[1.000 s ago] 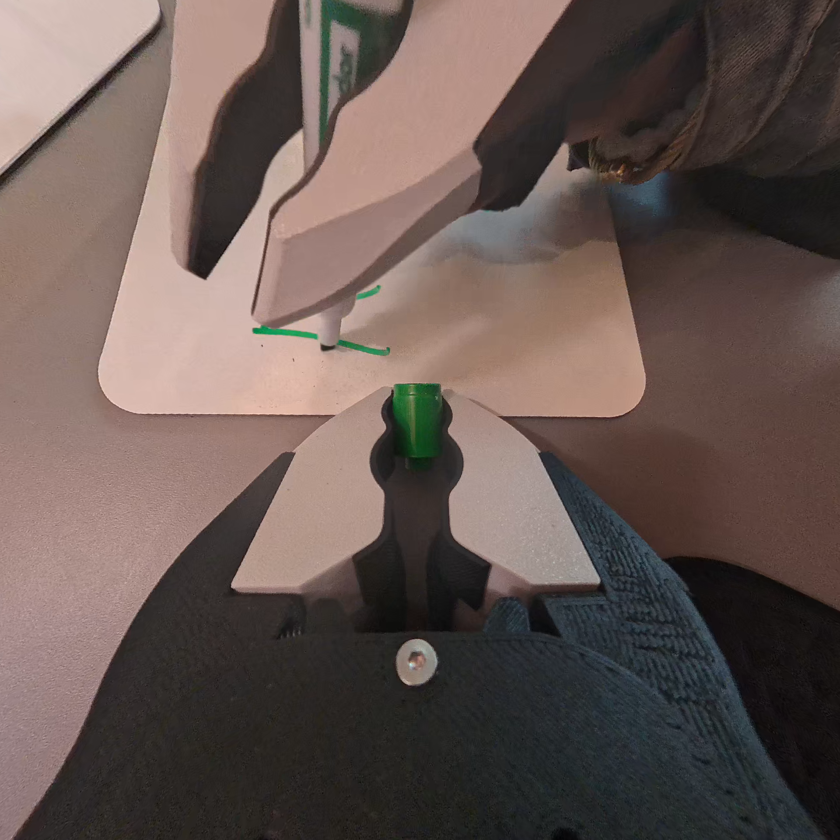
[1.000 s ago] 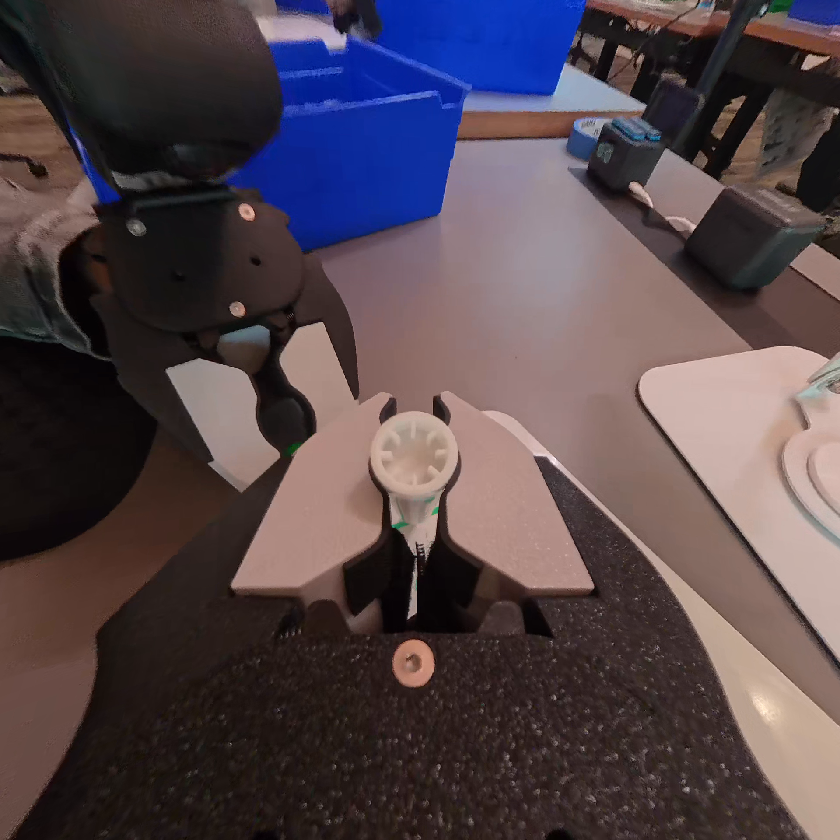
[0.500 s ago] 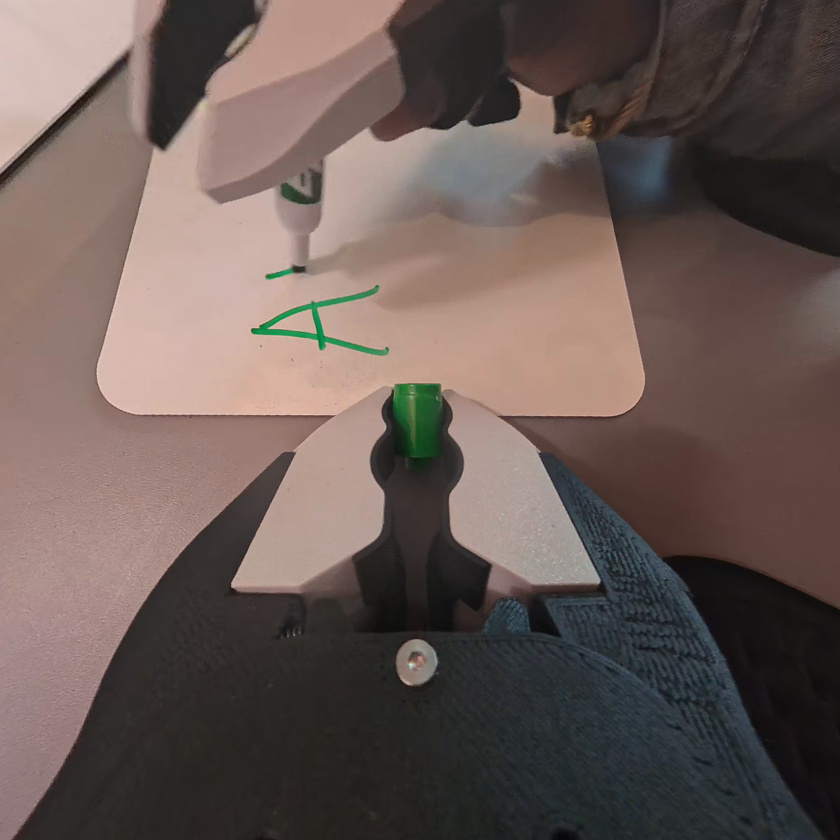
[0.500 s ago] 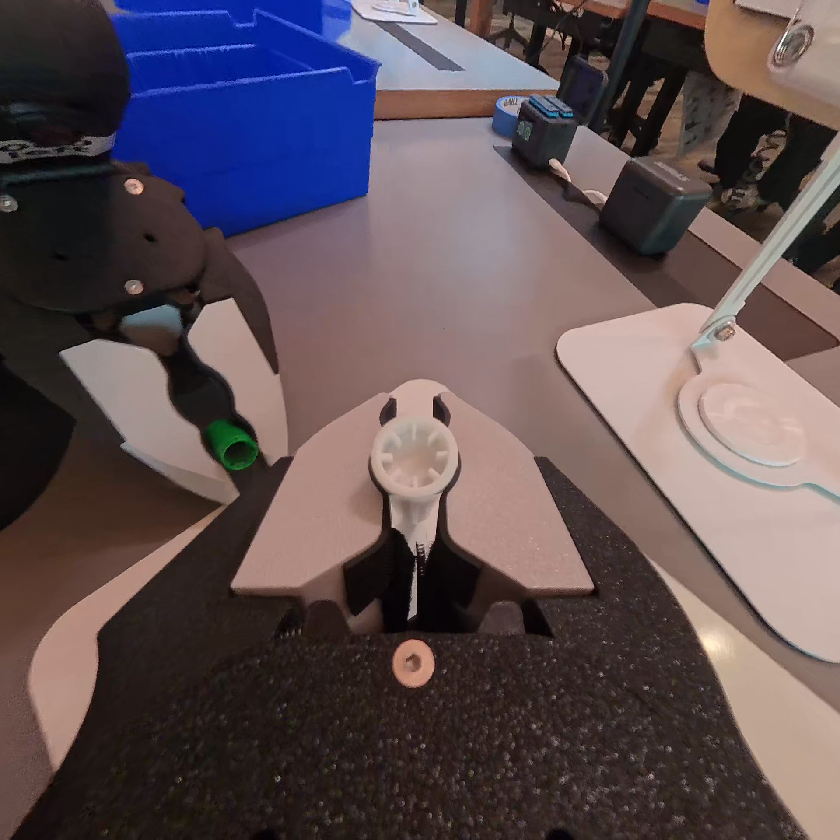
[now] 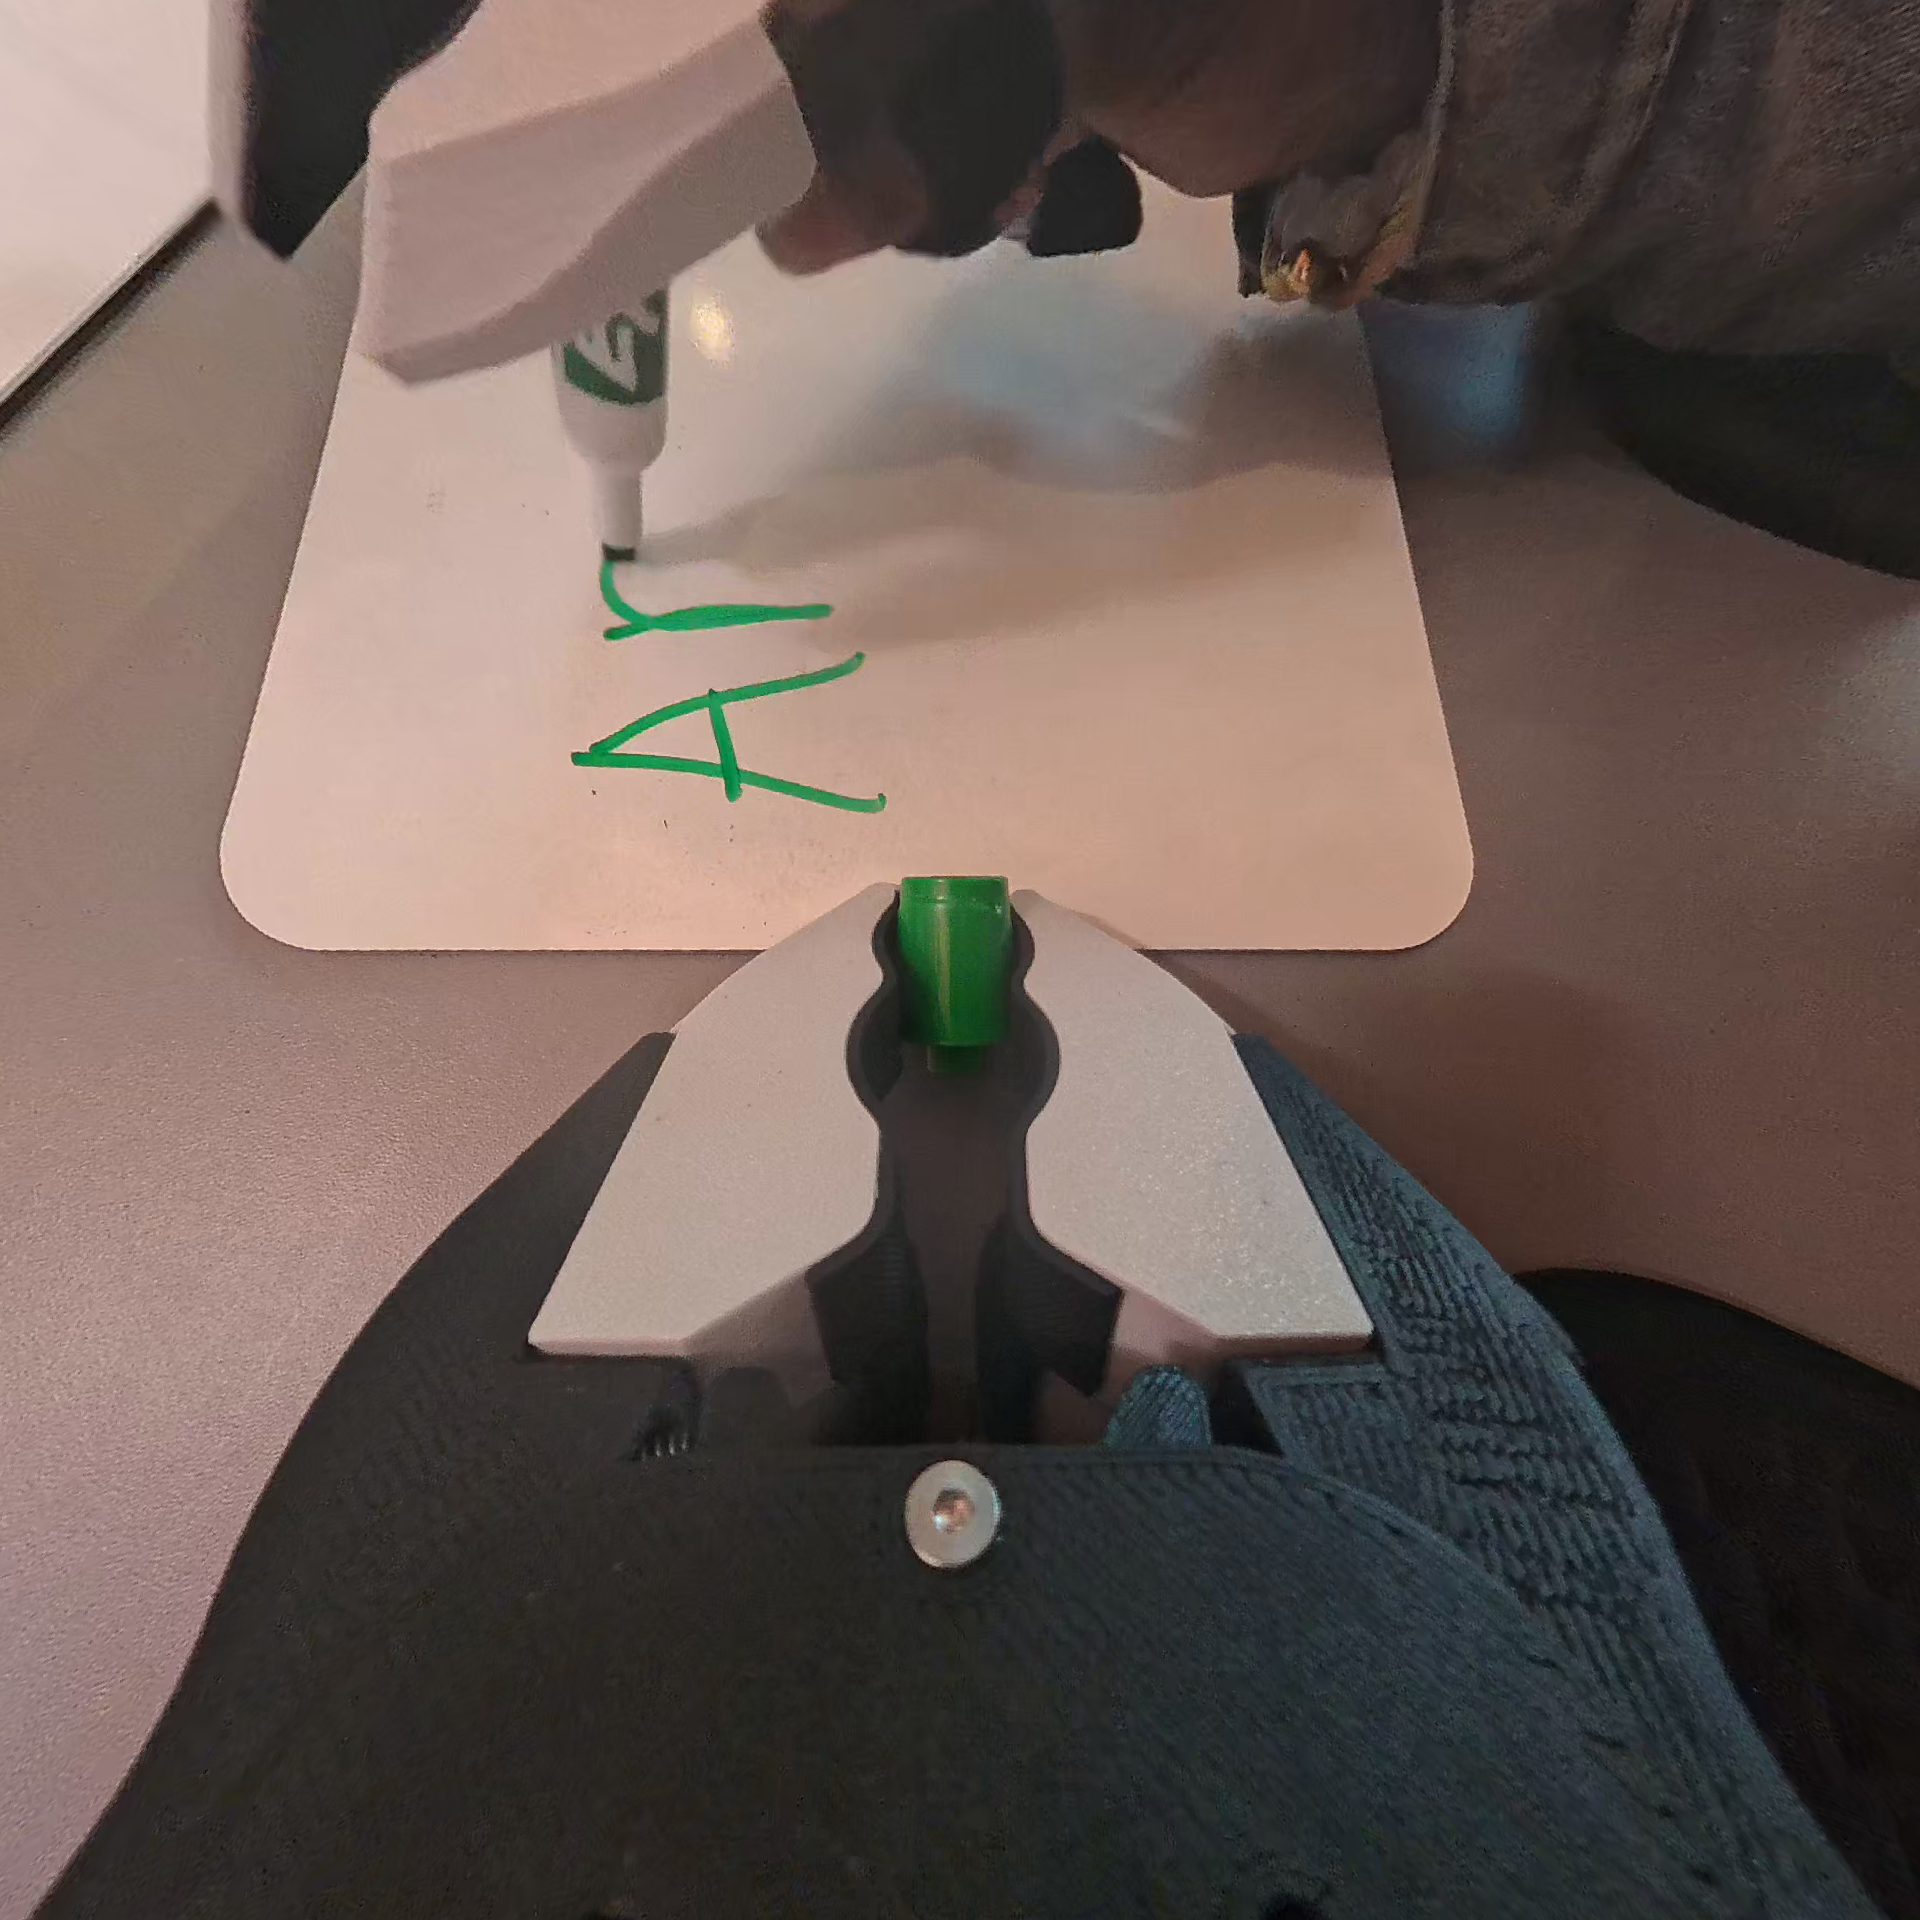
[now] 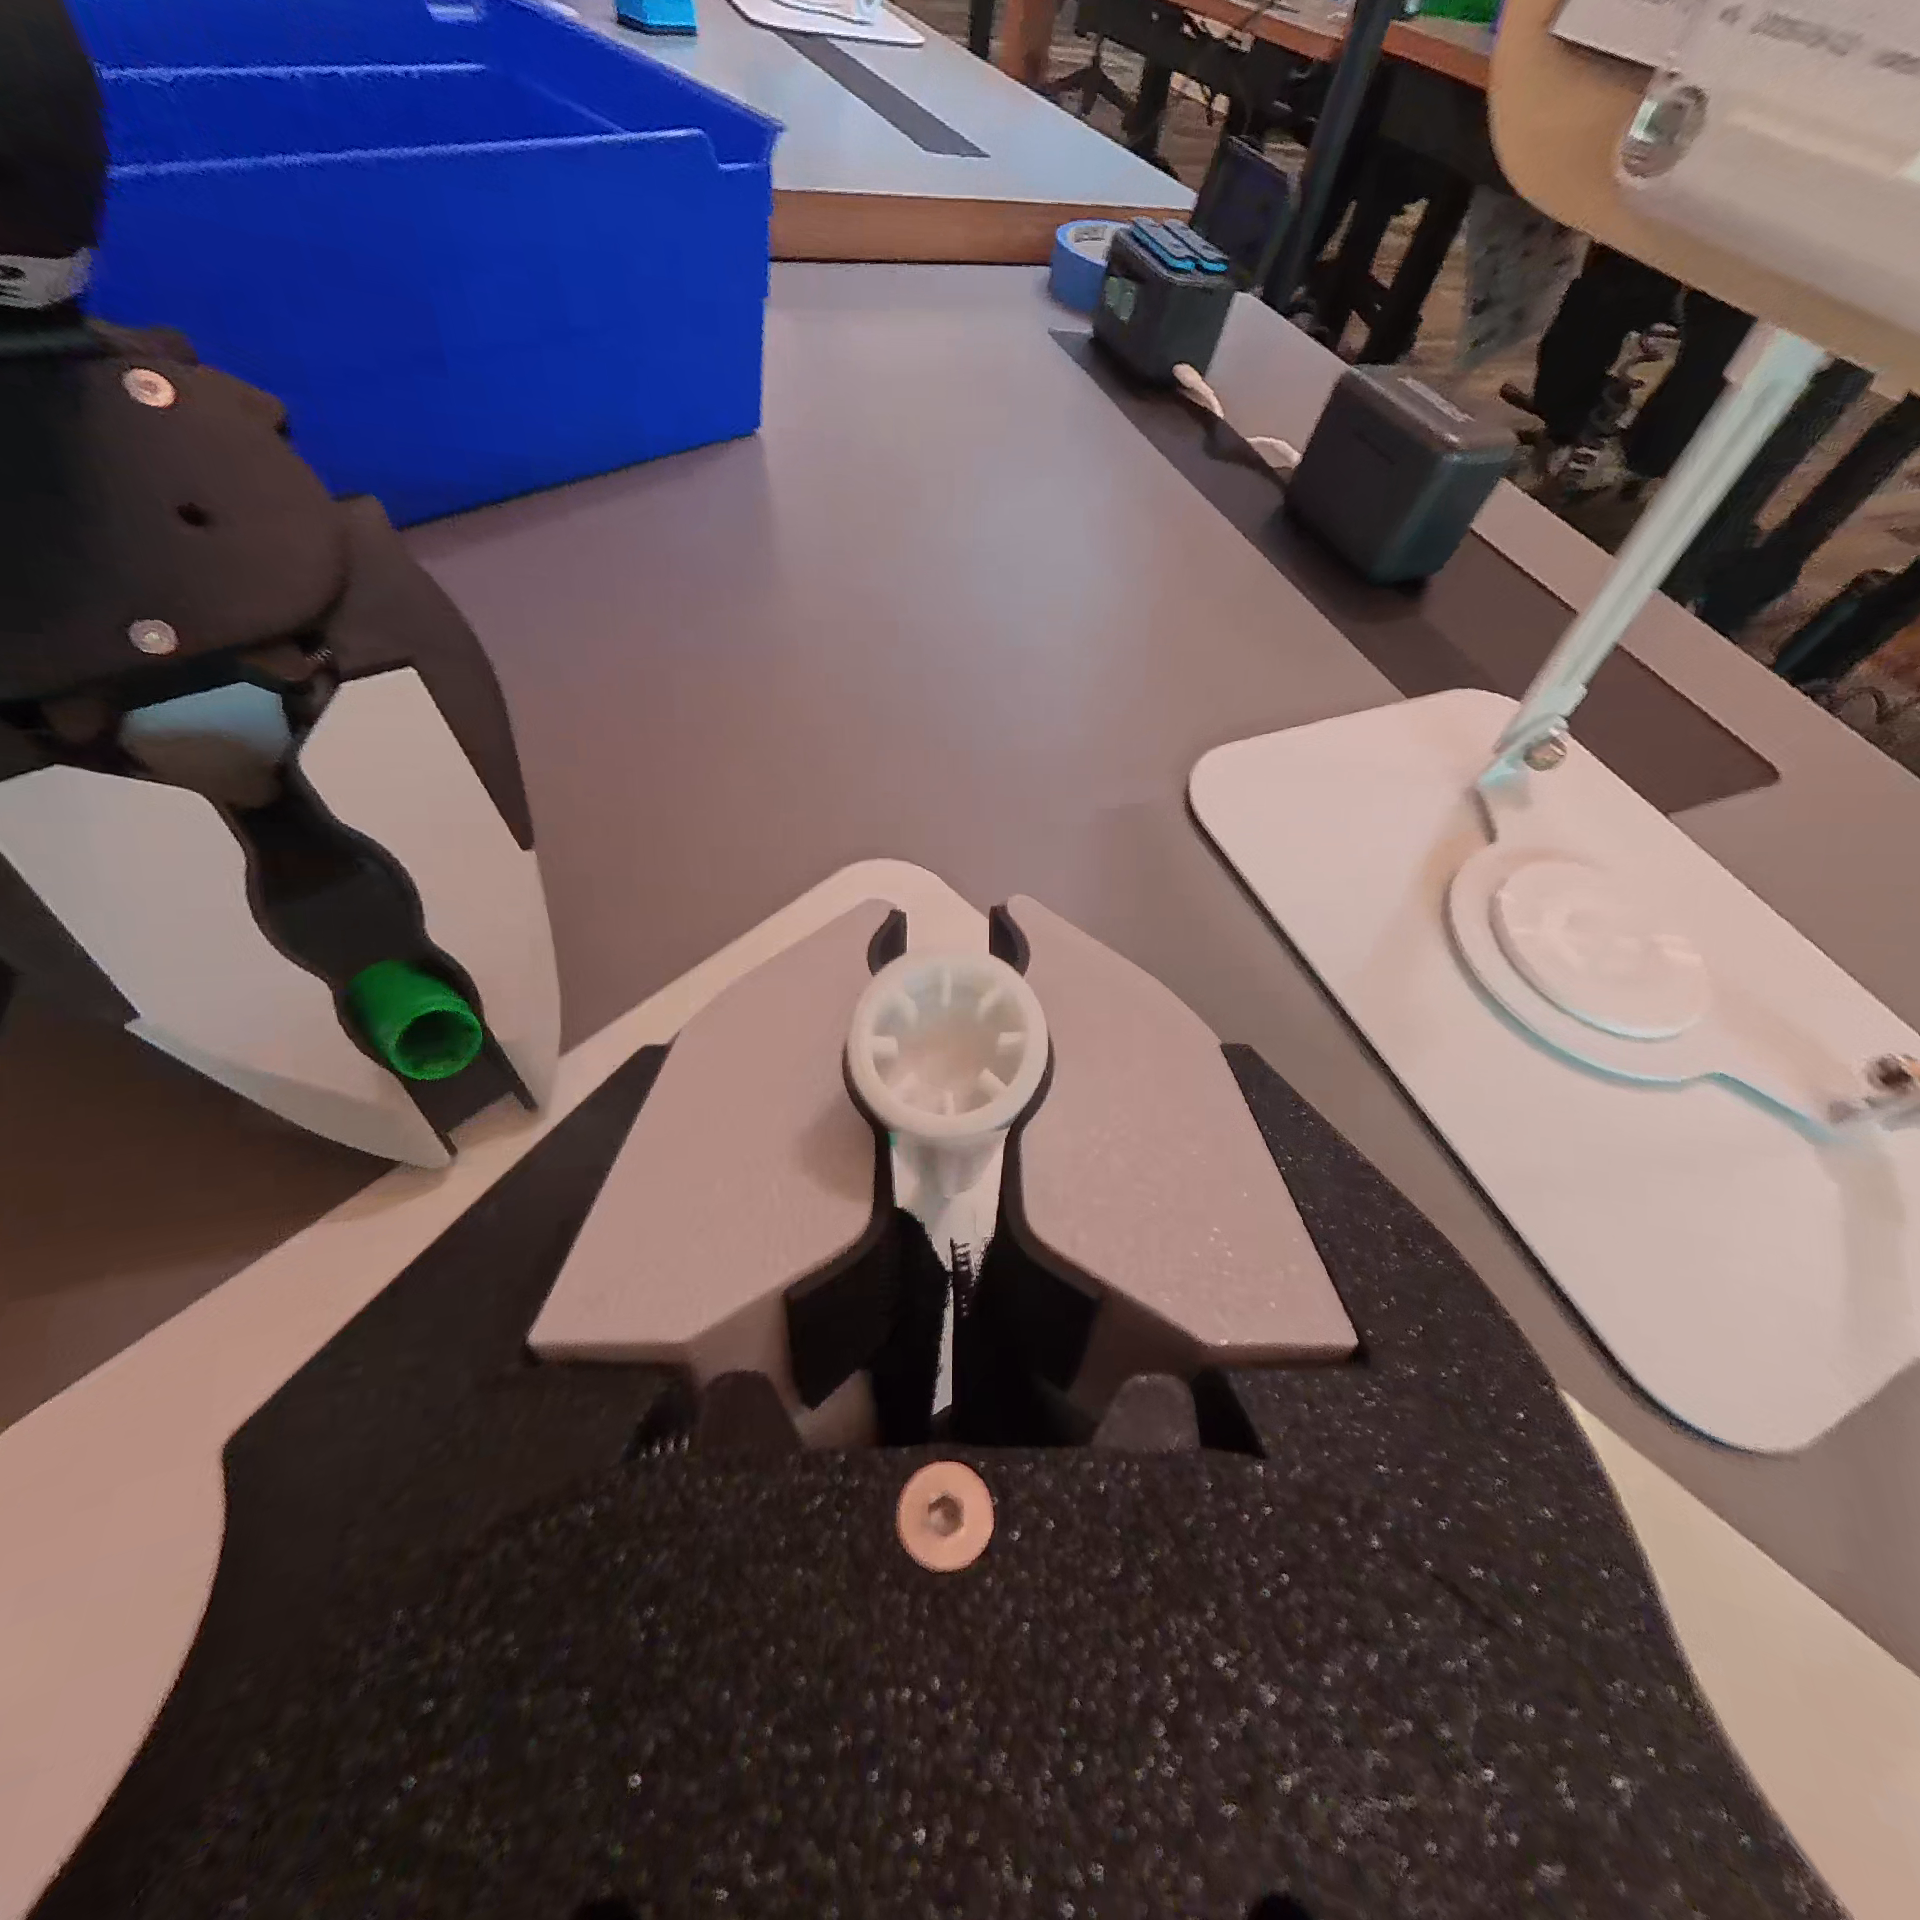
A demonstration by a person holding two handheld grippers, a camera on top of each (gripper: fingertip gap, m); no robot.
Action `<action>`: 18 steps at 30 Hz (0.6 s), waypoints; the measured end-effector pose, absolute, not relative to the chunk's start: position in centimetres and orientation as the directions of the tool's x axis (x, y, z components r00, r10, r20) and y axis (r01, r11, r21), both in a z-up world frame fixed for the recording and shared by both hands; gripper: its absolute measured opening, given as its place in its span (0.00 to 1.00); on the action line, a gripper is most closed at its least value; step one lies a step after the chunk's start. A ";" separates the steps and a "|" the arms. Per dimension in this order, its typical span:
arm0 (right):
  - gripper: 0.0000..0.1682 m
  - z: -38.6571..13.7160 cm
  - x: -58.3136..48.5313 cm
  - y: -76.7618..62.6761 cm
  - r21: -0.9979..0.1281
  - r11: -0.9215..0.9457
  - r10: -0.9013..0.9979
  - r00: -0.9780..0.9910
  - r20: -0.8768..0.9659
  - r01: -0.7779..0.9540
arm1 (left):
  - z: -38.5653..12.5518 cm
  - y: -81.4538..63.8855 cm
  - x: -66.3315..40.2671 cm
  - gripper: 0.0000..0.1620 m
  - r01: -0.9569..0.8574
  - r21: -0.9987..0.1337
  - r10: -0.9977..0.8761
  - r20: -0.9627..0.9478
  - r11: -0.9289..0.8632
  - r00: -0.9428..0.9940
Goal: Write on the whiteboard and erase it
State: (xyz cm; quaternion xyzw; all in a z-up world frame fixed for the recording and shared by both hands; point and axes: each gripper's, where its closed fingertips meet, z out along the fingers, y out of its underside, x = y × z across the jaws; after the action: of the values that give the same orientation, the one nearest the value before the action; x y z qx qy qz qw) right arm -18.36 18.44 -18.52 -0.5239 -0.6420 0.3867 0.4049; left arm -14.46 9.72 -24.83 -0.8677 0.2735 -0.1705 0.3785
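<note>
A white whiteboard [image 5: 1091, 727] lies flat on the grey-brown table. It bears one finished green figure [image 5: 727, 753] and a second set of green strokes [image 5: 707, 613] beyond it. My right gripper [image 6: 948, 914] is shut on the green-labelled marker [image 5: 613, 405], whose white back end [image 6: 948, 1049] shows between its jaws. In the left wrist view its fingers [image 5: 561, 208] lean over the board, with the marker tip [image 5: 620, 545] touching the board at the end of the far strokes. My left gripper [image 5: 953, 914] is shut on the green marker cap [image 5: 951, 966], just off the board's near edge.
A blue bin [image 6: 436, 270] stands behind the left gripper [image 6: 416, 1023]. A white lamp base [image 6: 1558, 1039] with a slanted arm lies to the right. Two dark boxes [image 6: 1392, 478] and a blue tape roll [image 6: 1075, 265] sit at the far edge. A sleeve [image 5: 1662, 135] hangs over the board's far right. Across from one pair of fingers to the other is roughly 11 centimeters.
The marker has moved from the finished figure farther up the board and drawn a second set of green strokes there. The left gripper has stayed in place with the cap.
</note>
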 end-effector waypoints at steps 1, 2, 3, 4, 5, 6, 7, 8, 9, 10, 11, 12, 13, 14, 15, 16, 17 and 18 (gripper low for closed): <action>0.09 -18.5 -17.9 18.6 -0.920 0.143 0.987 -0.115 0.108 0.365 | -24.8 9.7 -14.5 0.10 -0.345 -0.750 -0.604 0.089 -0.564 0.792; 0.09 -18.5 -17.5 18.4 -0.920 0.136 0.988 -0.116 0.100 0.368 | -24.8 9.7 -14.5 0.10 -0.346 -0.750 -0.604 0.089 -0.564 0.792; 0.09 -18.5 -17.3 17.9 -0.921 0.130 0.988 -0.126 0.089 0.368 | -24.8 9.7 -14.4 0.10 -0.346 -0.750 -0.605 0.089 -0.563 0.791; 0.09 -18.5 -17.2 17.2 -0.922 0.128 0.987 -0.141 0.081 0.364 | -24.8 9.7 -14.4 0.10 -0.347 -0.750 -0.605 0.089 -0.563 0.791; 0.10 -18.5 -17.3 16.6 -0.923 0.135 0.985 -0.151 0.085 0.361 | -24.8 9.7 -14.4 0.10 -0.346 -0.750 -0.605 0.090 -0.564 0.791; 0.10 -18.5 -17.4 16.5 -0.920 0.151 0.983 -0.150 0.102 0.363 | -24.8 9.7 -14.4 0.10 -0.345 -0.750 -0.605 0.091 -0.564 0.791; 0.10 -18.6 -17.3 16.8 -0.916 0.156 0.984 -0.140 0.111 0.369 | -24.8 9.7 -14.4 0.10 -0.345 -0.750 -0.605 0.091 -0.564 0.791; 0.10 -18.6 -17.1 17.4 -0.915 0.149 0.986 -0.122 0.110 0.374 | -24.8 9.7 -14.4 0.10 -0.345 -0.750 -0.605 0.091 -0.564 0.791; 0.09 -18.6 -16.6 17.9 -0.913 0.143 0.988 -0.105 0.111 0.383 | -24.8 9.7 -14.4 0.10 -0.345 -0.750 -0.605 0.091 -0.564 0.791; 0.09 -18.6 -16.0 18.4 -0.908 0.142 0.989 -0.091 0.115 0.395 | -24.8 9.7 -14.4 0.10 -0.345 -0.750 -0.605 0.091 -0.564 0.791; 0.09 -18.7 -15.3 18.6 -0.903 0.139 0.990 -0.084 0.115 0.407 | -24.8 9.7 -14.4 0.10 -0.344 -0.750 -0.605 0.093 -0.565 0.791; 0.09 -18.7 -14.8 18.3 -0.900 0.135 0.990 -0.090 0.107 0.415 | -24.8 9.7 -14.4 0.10 -0.344 -0.750 -0.605 0.094 -0.565 0.791; 0.09 -18.7 -14.6 17.7 -0.899 0.134 0.989 -0.106 0.099 0.418 | -24.8 9.7 -14.4 0.10 -0.344 -0.750 -0.605 0.093 -0.565 0.791; 0.09 -18.7 -14.6 16.9 -0.899 0.138 0.988 -0.125 0.094 0.415 | -24.8 9.7 -14.4 0.10 -0.344 -0.750 -0.605 0.092 -0.565 0.791; 0.09 -18.7 -15.0 15.9 -0.904 0.144 0.985 -0.147 0.092 0.403 | -24.8 9.7 -14.4 0.10 -0.345 -0.750 -0.605 0.091 -0.564 0.791; 0.09 -18.6 -15.6 15.1 -0.910 0.153 0.982 -0.165 0.095 0.386 | -24.8 9.7 -14.4 0.10 -0.345 -0.750 -0.605 0.091 -0.564 0.791; 0.09 -18.5 -16.2 14.7 -0.914 0.162 0.980 -0.172 0.103 0.371 | -24.8 9.7 -14.4 0.10 -0.346 -0.750 -0.605 0.090 -0.564 0.791; 0.09 -18.4 -16.5 14.9 -0.918 0.162 0.981 -0.164 0.108 0.362 | -24.8 9.7 -14.4 0.10 -0.346 -0.750 -0.605 0.089 -0.563 0.791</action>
State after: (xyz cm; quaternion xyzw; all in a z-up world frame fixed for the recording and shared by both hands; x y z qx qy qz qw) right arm -16.53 14.94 -18.41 -0.5137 -0.6531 0.3941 0.3927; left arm -14.44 9.72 -24.84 -0.8675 0.2741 -0.1710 0.3783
